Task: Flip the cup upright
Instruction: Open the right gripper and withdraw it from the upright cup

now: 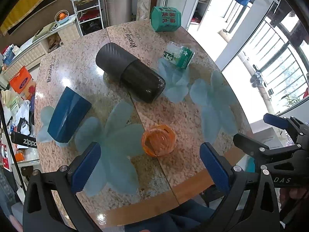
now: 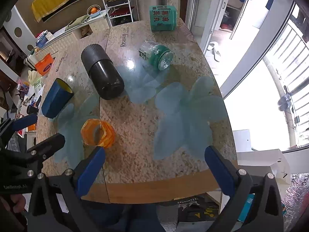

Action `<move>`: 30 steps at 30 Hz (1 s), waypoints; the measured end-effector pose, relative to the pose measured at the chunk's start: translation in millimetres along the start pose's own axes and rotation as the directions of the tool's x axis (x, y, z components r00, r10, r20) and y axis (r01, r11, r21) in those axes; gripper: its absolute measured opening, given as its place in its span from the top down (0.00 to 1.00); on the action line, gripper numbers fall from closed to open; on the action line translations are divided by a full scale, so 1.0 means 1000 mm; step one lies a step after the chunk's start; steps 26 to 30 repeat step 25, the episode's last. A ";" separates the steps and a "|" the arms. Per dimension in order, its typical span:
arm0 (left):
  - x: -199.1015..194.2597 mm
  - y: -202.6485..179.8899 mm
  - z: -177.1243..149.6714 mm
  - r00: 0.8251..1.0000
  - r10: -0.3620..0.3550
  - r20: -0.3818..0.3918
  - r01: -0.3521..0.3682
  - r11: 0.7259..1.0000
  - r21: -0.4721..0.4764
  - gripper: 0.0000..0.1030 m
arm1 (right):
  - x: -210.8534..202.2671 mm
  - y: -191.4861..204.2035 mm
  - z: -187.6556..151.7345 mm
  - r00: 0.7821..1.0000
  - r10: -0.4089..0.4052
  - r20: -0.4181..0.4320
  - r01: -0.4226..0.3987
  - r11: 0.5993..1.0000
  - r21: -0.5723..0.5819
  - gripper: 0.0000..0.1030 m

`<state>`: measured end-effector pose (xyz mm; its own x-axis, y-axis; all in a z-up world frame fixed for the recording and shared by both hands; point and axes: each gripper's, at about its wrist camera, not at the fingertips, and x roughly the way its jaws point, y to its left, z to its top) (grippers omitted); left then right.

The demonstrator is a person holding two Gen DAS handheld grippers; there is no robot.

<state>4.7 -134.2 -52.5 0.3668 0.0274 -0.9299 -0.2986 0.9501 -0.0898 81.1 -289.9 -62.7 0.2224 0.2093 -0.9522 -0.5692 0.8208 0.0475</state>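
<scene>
we see the orange cup (image 1: 158,140) lying on its side on the table (image 1: 185,116), low and centre in the left wrist view, its open mouth turned toward the lower left. in the right wrist view the orange cup (image 2: 97,133) sits at lower left, just above the blue finger pad (image 2: 90,171). our left gripper (image 1: 150,171) holds its fingers spread wide, gripping nothing; our right gripper (image 2: 155,171) is likewise spread and empty, and it shows at the right edge of the left view (image 1: 270,135). above the cup a black flask (image 1: 129,72) lies on its side. a blue cup (image 1: 68,115) lies at the left, a green can (image 1: 178,57) on its side at upper right, and a green box (image 1: 165,19) at the far edge.
</scene>
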 end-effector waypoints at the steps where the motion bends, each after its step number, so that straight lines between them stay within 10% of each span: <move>1: 0.000 -0.001 0.000 1.000 -0.001 0.000 0.001 1.000 -0.001 0.00 | -0.001 0.000 0.000 1.000 -0.001 0.003 0.001 1.000 0.000 0.00; 30: 0.001 0.001 -0.004 1.000 -0.003 -0.009 0.003 1.000 -0.006 0.00 | 0.001 0.000 -0.004 1.000 0.001 -0.002 -0.001 1.000 0.008 0.00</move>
